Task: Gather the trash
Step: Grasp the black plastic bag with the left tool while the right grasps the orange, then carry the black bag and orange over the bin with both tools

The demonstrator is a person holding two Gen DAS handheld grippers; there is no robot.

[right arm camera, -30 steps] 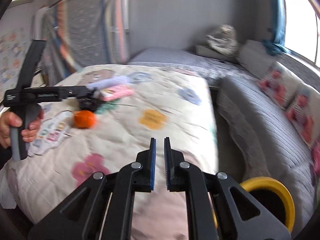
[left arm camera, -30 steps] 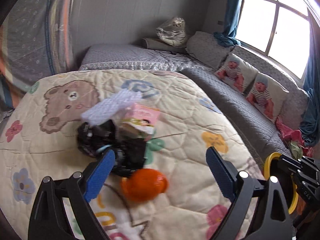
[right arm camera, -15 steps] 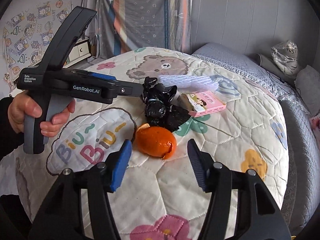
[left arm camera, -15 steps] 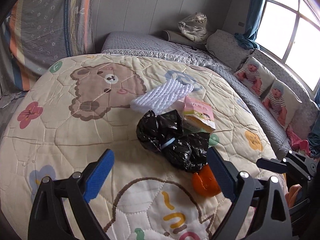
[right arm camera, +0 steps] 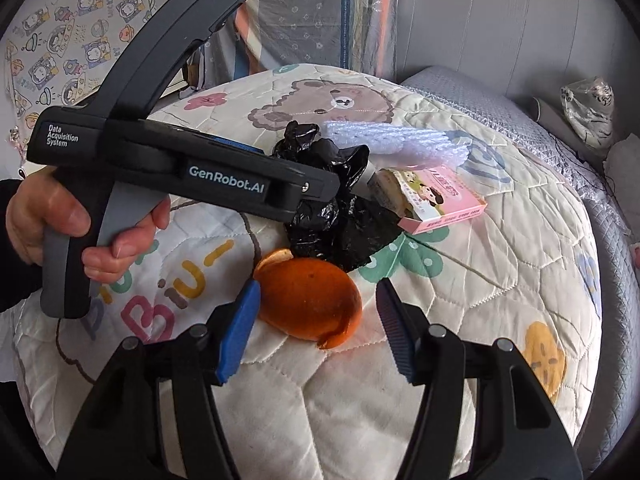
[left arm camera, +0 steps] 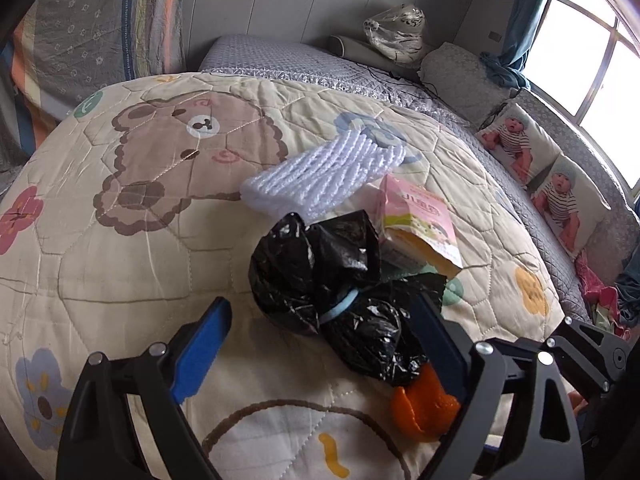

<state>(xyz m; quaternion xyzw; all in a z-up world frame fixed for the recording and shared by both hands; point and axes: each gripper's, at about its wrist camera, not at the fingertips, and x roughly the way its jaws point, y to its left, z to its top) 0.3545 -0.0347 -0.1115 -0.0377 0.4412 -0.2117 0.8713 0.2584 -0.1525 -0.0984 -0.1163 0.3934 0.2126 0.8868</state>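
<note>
A black trash bag (left arm camera: 328, 280) tied with a blue band lies on the bear quilt (left arm camera: 120, 240). Behind it lie a white foam net (left arm camera: 324, 172) and a pink carton (left arm camera: 420, 224). An orange peel (left arm camera: 424, 412) lies in front of the bag. My left gripper (left arm camera: 320, 344) is open, its jaws either side of the bag's near end. In the right wrist view my right gripper (right arm camera: 316, 328) is open around the orange peel (right arm camera: 308, 300), with the black bag (right arm camera: 332, 208), the foam net (right arm camera: 396, 140) and the carton (right arm camera: 436, 196) beyond.
The left gripper's body and the hand holding it (right arm camera: 120, 168) cross the right wrist view. A grey daybed with baby-print cushions (left arm camera: 560, 196) runs along the window side. A striped curtain (left arm camera: 100, 20) hangs behind the bed.
Both grippers have moved in toward the trash pile. The right gripper went from shut to open and now frames the orange peel. The left gripper's jaws now bracket the black bag.
</note>
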